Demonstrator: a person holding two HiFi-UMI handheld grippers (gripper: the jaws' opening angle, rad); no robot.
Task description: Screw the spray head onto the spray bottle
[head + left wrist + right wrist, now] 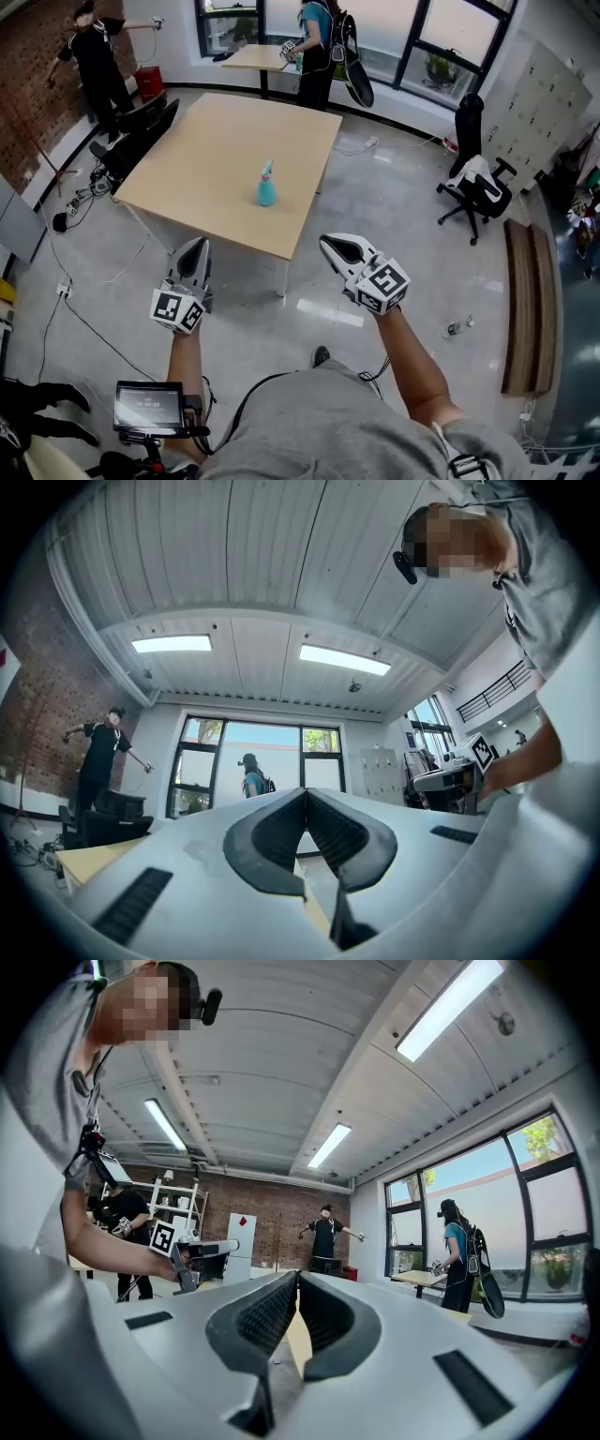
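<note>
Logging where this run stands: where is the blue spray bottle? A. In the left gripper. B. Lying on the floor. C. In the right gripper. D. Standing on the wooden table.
D: the spray bottle stands upright on the table, beyond the left gripper and the right gripper, both shut on nothing.

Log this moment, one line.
left gripper: shut, empty | right gripper: shut, empty | teal plastic spray bottle: upright on light wooden table, untouched

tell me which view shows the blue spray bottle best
The head view: the spray bottle stands whole and upright on the table. Neither gripper view shows it, only their shut jaws and the room.
</note>
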